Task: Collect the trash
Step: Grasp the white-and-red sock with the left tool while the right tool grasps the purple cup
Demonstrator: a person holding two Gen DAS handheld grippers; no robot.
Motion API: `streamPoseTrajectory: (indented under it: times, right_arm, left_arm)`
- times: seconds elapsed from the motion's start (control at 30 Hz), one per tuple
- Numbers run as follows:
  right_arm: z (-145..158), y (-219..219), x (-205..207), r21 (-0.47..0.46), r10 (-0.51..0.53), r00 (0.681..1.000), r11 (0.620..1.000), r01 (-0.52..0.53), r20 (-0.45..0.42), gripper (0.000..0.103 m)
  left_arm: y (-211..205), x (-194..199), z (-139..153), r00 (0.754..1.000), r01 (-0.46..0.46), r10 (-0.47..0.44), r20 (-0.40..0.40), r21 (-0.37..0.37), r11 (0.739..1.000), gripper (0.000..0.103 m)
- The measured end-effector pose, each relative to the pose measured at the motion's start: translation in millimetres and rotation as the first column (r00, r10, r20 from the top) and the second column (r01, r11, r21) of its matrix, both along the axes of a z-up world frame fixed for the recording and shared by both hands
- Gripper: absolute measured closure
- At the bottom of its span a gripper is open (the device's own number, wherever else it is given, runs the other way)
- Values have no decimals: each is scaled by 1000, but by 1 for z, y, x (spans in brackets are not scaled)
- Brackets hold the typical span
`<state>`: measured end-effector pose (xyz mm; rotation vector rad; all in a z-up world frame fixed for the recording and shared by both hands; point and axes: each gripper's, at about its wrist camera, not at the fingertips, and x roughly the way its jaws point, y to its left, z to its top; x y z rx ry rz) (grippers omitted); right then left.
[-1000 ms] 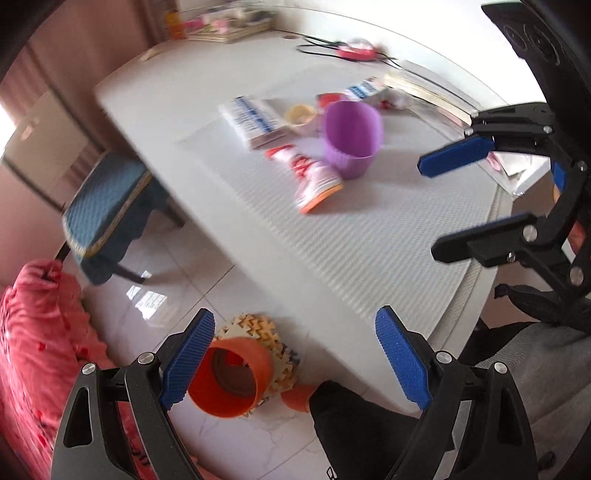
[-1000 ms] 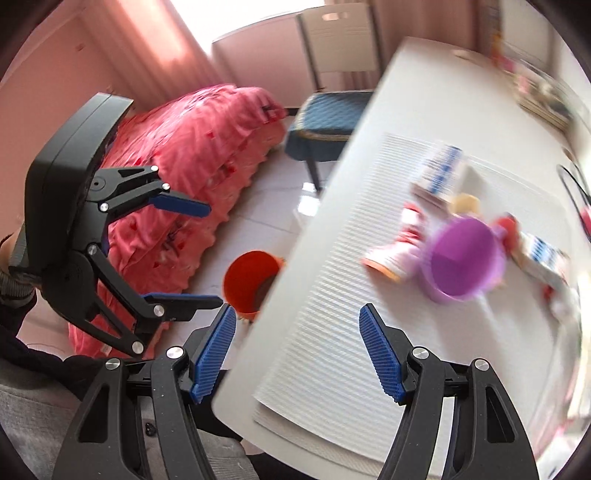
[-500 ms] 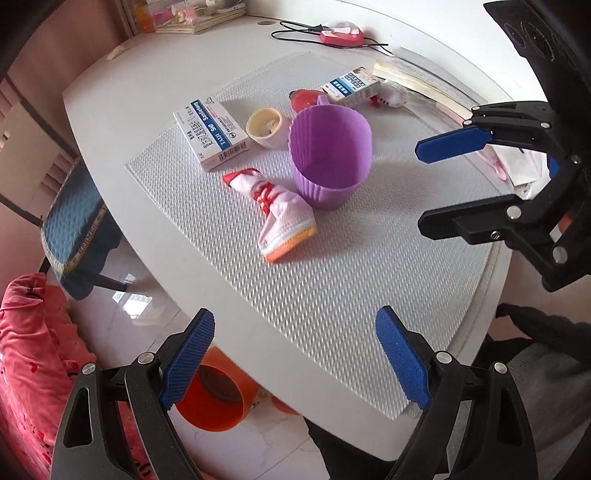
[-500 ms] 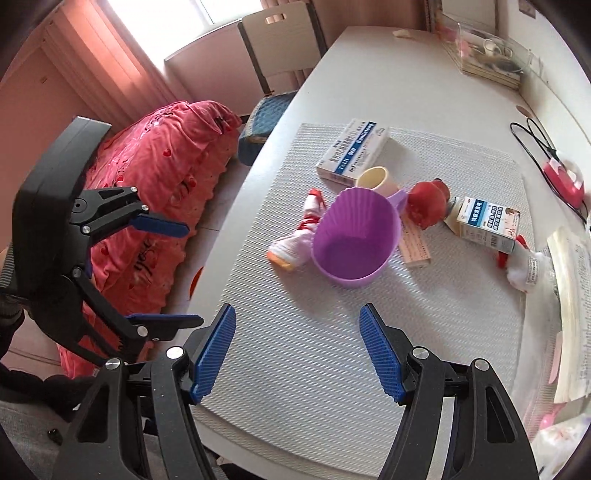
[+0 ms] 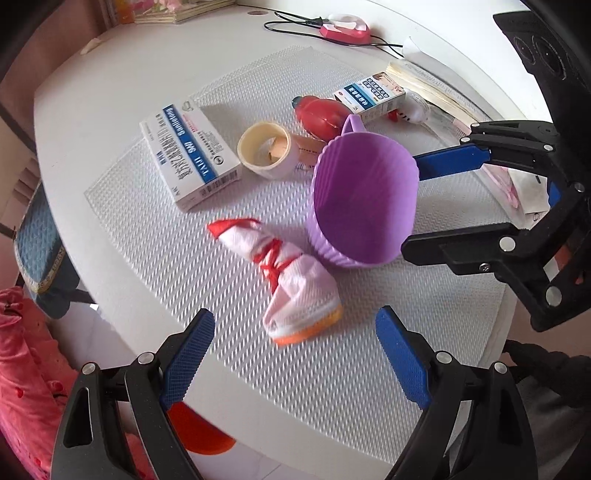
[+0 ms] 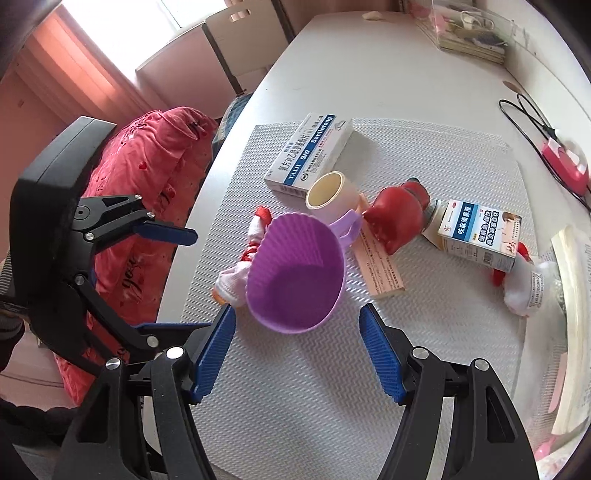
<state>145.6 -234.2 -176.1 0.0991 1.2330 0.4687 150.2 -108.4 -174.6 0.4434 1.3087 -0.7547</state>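
A purple ribbed cup [image 5: 364, 210] [image 6: 295, 273] stands on a white textured mat [image 5: 258, 369]. Beside it lies a crumpled white wrapper with red and orange trim [image 5: 288, 280] [image 6: 236, 277]. Behind are a blue-and-white medicine box [image 5: 190, 153] [image 6: 310, 151], a cream tape roll [image 5: 264, 149] [image 6: 330, 192], a red bottle [image 5: 321, 114] [image 6: 399, 218] and a smaller box [image 5: 369, 96] [image 6: 480, 236]. My left gripper [image 5: 295, 362] is open just in front of the wrapper. My right gripper [image 6: 299, 354] is open, close in front of the cup; it also shows in the left wrist view [image 5: 436, 199].
An orange bin [image 5: 199, 432] stands on the floor below the table edge. A pink mouse with a cable [image 5: 343, 29] [image 6: 565, 162], papers [image 5: 436, 88] and a pink leaflet [image 6: 380, 262] lie on the table. A blue chair [image 5: 37, 243] and red bedding [image 6: 147, 177] are at the left.
Both grippers have moved in over the table and closer to the objects. The left one went from above the floor bin to just before the wrapper. Both stayed open.
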Motion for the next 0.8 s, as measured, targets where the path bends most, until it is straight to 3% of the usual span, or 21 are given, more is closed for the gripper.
streamPoseTrajectory:
  times: [0.17,0.23,0.4,0.47,0.53,0.6,0.73,0.8]
  right_arm:
    - [-10,0,13,-20,2,1000,1000,-2,-16,44]
    - [-15,1,18,-19,5,1000,1000,-5,-28,47]
    - [-28,0,24,-18,-4,998,1000,3,-55,54]
    - [-34,0,27,-21,-8,998,1000,7,-66,62]
    - [-38,2,29,-18,-8,997,1000,6,-76,72]
    - [-42,2,29,-15,-7,997,1000,6,-77,76]
    - [-42,4,26,-32,1,998,999,-3,-65,94]
    - [-44,4,26,-27,4,998,1000,-5,-65,97]
  left_arm:
    - [-6,16,-10,999,9,-9,-34,-10,1000,17]
    - [-8,20,-15,999,13,-14,-46,-3,1000,31]
    - [-10,24,-17,998,36,-36,-42,-5,999,31]
    - [-12,23,-15,999,30,-29,-21,3,1000,35]
    - [-14,17,-15,1000,26,-26,2,17,1000,49]
    - [-14,18,-12,1000,12,-12,-16,-11,1000,64]
    - [-18,13,-13,999,39,-39,-7,2,999,65]
    - [-18,14,-12,1000,26,-26,-7,2,1000,70]
